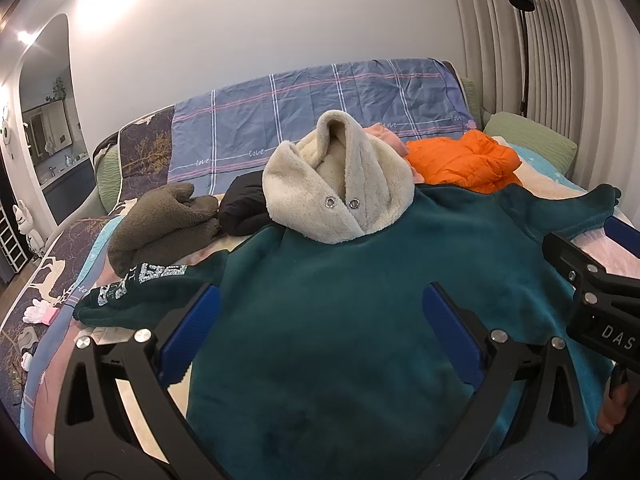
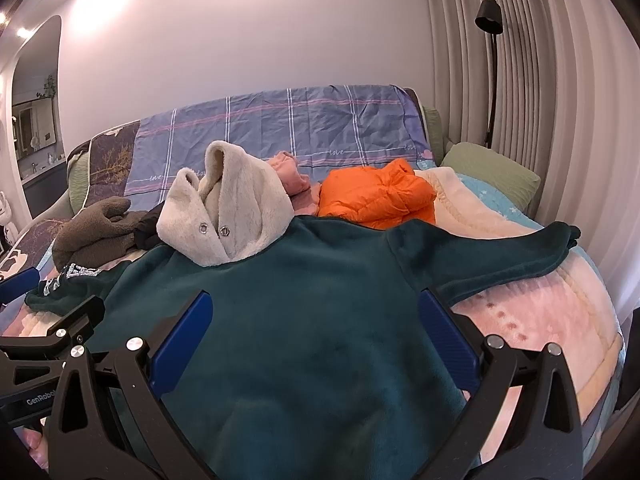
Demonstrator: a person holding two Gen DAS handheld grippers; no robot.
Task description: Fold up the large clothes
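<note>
A dark teal fleece hoodie (image 1: 340,312) lies spread back-up on the bed, its cream fleece hood (image 1: 340,184) bunched upright at the far end. It also shows in the right wrist view (image 2: 320,320) with the hood (image 2: 228,216). Its left sleeve (image 1: 136,292) carries white lettering; its right sleeve (image 2: 500,256) stretches out to the right. My left gripper (image 1: 320,328) is open and empty above the hoodie's left half. My right gripper (image 2: 316,332) is open and empty above the right half. Each gripper shows at the edge of the other's view.
Behind the hoodie lie an orange puffer jacket (image 2: 380,196), a pink garment (image 2: 292,172), a brown fleece garment (image 1: 160,224) and a black garment (image 1: 244,208). A blue plaid sheet (image 1: 320,112) covers the headboard. A green pillow (image 2: 492,172) and a floor lamp (image 2: 490,12) stand at right.
</note>
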